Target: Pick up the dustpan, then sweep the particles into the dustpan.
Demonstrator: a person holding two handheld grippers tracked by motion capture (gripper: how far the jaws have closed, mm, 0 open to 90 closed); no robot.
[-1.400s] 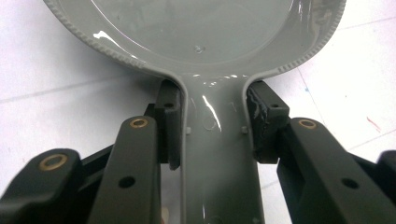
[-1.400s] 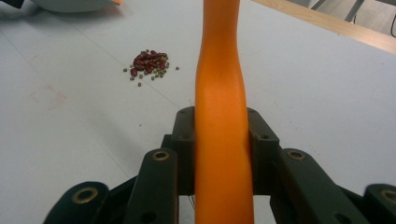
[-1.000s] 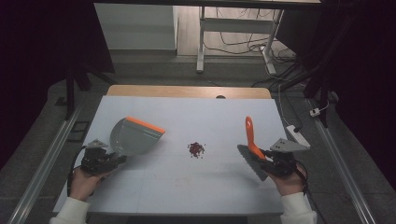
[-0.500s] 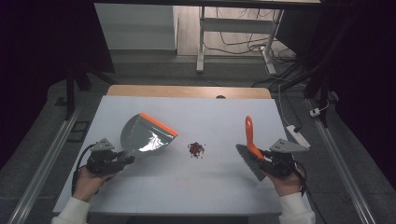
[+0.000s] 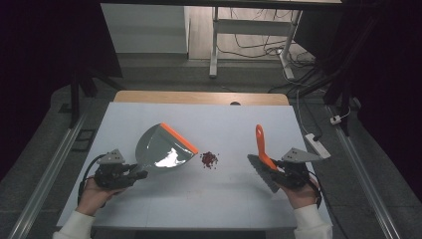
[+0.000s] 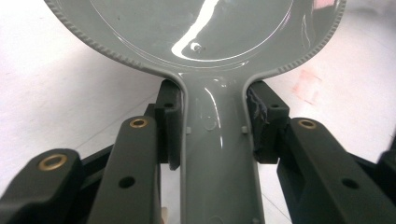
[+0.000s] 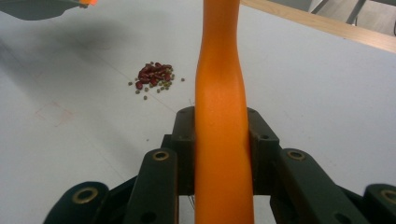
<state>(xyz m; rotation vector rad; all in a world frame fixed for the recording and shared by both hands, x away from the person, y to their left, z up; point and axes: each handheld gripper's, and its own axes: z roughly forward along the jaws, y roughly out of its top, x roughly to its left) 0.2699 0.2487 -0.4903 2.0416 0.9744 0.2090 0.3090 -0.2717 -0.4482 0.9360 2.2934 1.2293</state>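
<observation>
— Left gripper [image 5: 141,174] is clamped on the grey dustpan [image 5: 164,148] by its handle neck; right gripper [image 5: 275,170] pinches the orange brush handle [image 5: 260,142].

— Where's our spill?

— Red beans [image 5: 209,159] sit mid-table, pan lip just at their nine o'clock, brush at three.

— Both tools look light, stiff, glossy plastic; we'd judge they could twist, so our grip low on the handles suits. Left hand [image 5: 94,194] tips the pan up; right hand [image 5: 298,191] stands the brush toward twelve.
</observation>
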